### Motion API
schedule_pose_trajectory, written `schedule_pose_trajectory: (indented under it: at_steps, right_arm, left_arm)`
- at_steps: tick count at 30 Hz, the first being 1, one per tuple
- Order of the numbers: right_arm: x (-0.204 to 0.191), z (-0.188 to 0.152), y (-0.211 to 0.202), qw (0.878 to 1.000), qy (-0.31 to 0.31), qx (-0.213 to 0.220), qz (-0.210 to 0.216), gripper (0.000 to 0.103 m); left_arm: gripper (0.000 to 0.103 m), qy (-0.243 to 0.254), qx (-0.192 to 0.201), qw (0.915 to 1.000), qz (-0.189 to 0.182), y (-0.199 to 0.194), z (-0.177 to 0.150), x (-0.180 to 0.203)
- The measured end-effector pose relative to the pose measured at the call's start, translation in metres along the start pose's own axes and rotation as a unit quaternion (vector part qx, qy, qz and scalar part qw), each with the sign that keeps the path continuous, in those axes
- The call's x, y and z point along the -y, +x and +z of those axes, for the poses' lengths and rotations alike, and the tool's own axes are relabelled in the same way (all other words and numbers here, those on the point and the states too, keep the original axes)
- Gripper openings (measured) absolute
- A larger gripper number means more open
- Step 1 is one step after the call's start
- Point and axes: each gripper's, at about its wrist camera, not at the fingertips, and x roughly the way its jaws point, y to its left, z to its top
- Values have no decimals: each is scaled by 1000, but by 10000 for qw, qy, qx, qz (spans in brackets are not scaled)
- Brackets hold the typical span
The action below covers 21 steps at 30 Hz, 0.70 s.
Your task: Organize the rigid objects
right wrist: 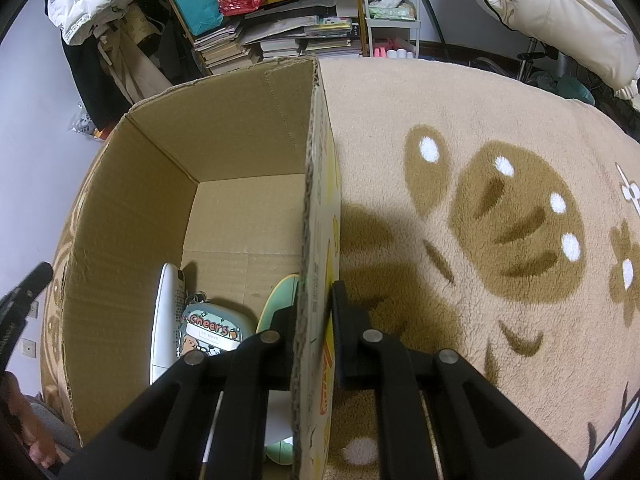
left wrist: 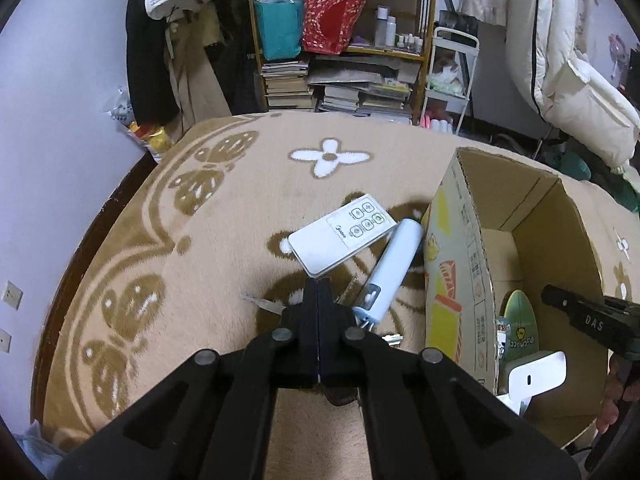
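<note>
The white remote point(left wrist: 342, 234) lies at the frame's centre on the beige patterned blanket point(left wrist: 200, 220), a pale blue cylinder point(left wrist: 390, 270) touching its right edge, keys point(left wrist: 264, 303) just below. The left tongs point(left wrist: 317, 286) are pressed fully together, holding nothing, tips at the remote's near end. Right of these stands the cardboard box point(right wrist: 160, 184); the right tongs point(right wrist: 316, 308) clamp its right wall, with a "Cheers" tag point(right wrist: 210, 330) inside.

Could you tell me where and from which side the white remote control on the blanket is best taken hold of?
Probably across its narrow width, at the plain lower half of the white remote control, coming from above. It lies flat on the blanket, long and thin, so only its long edges offer opposing faces. The light blue tube crowds the button end.
</note>
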Motion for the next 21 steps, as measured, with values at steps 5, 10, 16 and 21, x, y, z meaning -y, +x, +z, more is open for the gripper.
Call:
schedule_pose_trajectory:
  at_steps: [5,10,16,21]
  right_arm:
    - [0,0,0,10000,1,-1,0,11]
    - [-1,0,0,10000,1,-1,-2,11]
    - [0,0,0,10000,4,-1,0,11]
    - [0,0,0,10000,-3,-1,-2,11]
  left_arm:
    - [4,-298,-347,9990,-19,17,-3,-12]
    - [16,-646,-790,9948,24,41,-7,-24]
    - [59,-875,-1104,9899,171,61,-12,-32]
    - [70,-914,-1042,9900,271,63,-11,-34]
